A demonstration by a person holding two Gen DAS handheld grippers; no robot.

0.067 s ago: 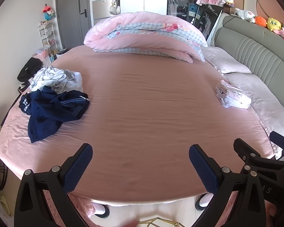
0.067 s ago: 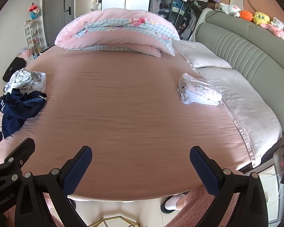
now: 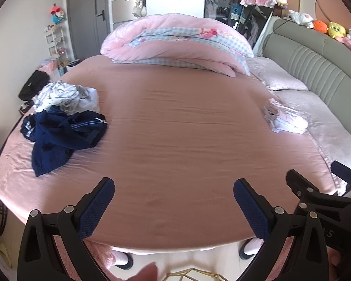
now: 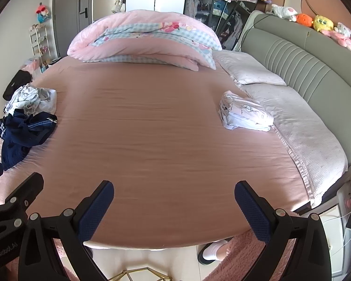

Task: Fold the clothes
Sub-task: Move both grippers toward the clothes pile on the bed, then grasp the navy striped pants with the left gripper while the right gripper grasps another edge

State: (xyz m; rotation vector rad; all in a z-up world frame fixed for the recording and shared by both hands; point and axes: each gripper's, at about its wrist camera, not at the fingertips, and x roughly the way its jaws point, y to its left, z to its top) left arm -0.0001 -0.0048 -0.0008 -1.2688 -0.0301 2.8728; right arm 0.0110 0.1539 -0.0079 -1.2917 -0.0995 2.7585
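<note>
Clothes: navy garment (image 3: 58, 138) crumpled by bed's (image 3: 175, 140) left edge, no clear long axis, white printed pile (image 3: 63, 98) touching behind. Folded white stack (image 4: 243, 114) near right edge by pillows. Bed's middle open. Left hand-held gripper (image 3: 173, 208) and right hand-held gripper (image 4: 174, 208) both wide, empty, above near edge.

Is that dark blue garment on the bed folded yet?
Not folded. The navy garment lies crumpled in a loose heap beside the white clothes, while a folded white bundle sits across the bed.
</note>
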